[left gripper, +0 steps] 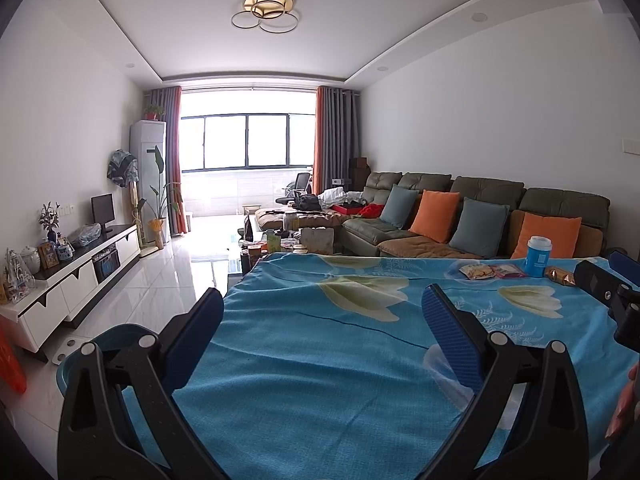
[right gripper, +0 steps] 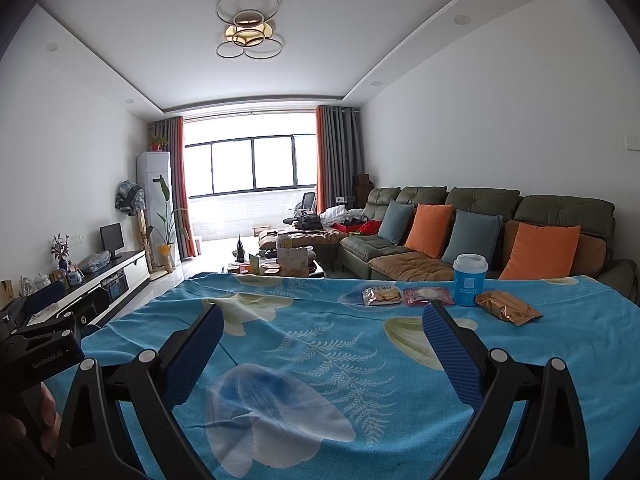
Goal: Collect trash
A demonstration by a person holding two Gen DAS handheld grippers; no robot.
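Both sets of tongs hung over the near half of the worktop (right gripper: 580, 360), draped in a blue floral cloth (right gripper: 320, 360). The left tongs (left gripper: 322, 308) were spread wide with nothing between the pads, and the right tongs (right gripper: 322, 322) gaped just the same. Plenty of bare cloth lay ahead of them, with the left edge dropping to tiled floor (left gripper: 132, 292) and a blue bin (left gripper: 100, 344) tucked under that near-left corner.

The trash sat in a row near the far right edge: a clear biscuit packet (right gripper: 382, 295), a pink-edged wrapper (right gripper: 428, 295) just beside it, a blue cup (right gripper: 470, 280) with a white lid, and a crinkled gold wrapper (right gripper: 508, 307) touching the cup's base.

The cup's white label was too small to read. "GenRobot.AI" showed on the black housing (right gripper: 40, 356) at the right view's left edge.
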